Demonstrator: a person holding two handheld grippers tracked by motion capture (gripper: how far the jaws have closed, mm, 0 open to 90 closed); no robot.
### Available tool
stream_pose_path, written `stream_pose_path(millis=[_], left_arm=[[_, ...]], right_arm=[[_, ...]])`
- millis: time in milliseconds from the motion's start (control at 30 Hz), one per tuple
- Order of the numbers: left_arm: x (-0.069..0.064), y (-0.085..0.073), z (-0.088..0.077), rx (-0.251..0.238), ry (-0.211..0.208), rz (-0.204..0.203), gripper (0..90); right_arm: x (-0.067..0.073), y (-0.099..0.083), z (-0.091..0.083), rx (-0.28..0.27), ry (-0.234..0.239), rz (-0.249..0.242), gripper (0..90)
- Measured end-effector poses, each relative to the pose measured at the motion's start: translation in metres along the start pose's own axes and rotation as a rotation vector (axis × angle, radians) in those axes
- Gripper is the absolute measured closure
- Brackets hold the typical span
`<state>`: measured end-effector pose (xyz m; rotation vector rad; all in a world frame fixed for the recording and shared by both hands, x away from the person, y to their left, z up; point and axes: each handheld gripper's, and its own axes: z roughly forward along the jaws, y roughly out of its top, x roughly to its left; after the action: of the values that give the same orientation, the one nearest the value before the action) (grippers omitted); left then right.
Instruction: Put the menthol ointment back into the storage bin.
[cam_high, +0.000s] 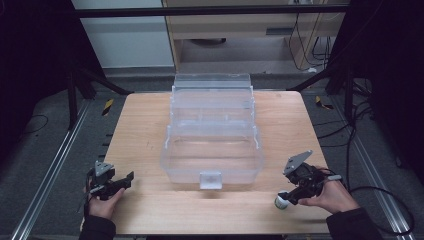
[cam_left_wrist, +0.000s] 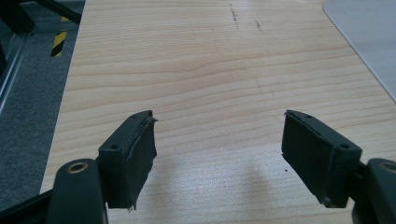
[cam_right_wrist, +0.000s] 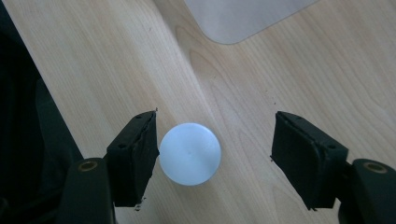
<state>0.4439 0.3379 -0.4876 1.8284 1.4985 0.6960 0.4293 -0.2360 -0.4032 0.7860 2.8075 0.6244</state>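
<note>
A small white-capped container (cam_high: 281, 201) stands on the wooden table (cam_high: 145, 135) near its front right edge. My right gripper (cam_high: 289, 196) points down over it. In the right gripper view the round white cap (cam_right_wrist: 189, 153) lies between the two black pads. It sits close beside the left pad (cam_right_wrist: 135, 154), with a wide gap to the right pad. The right gripper (cam_right_wrist: 215, 149) is open around it. At the front left my left gripper (cam_high: 127, 179) is held low over bare wood. In its own view the left gripper (cam_left_wrist: 218, 144) is wide open with nothing between its jaws.
A large clear plastic box (cam_high: 212, 150) with its lid raised stands mid-table, a latch (cam_high: 210, 179) on its near wall. A corner of the box (cam_right_wrist: 243, 18) shows beyond the right jaws, and another corner (cam_left_wrist: 369, 37) shows past the left jaws. Dark floor and cables surround the table.
</note>
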Motion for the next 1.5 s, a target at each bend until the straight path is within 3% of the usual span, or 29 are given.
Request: stream_pose_path(millis=[533, 1133, 1500], left_arm=[[0.000, 0.000, 0.000, 0.002, -0.002, 0.000, 25.3], [0.000, 0.000, 0.001, 0.006, -0.002, 0.000, 25.3], [0.000, 0.000, 0.001, 0.006, -0.002, 0.001, 25.3]], right_arm=[[0.006, -0.003, 0.017, 0.124, 0.049, -0.062, 37.6], [0.004, -0.003, 0.033, 0.192, 0.069, -0.112, 46.7], [0.005, -0.001, 0.037, 0.223, 0.077, -0.104, 50.0]])
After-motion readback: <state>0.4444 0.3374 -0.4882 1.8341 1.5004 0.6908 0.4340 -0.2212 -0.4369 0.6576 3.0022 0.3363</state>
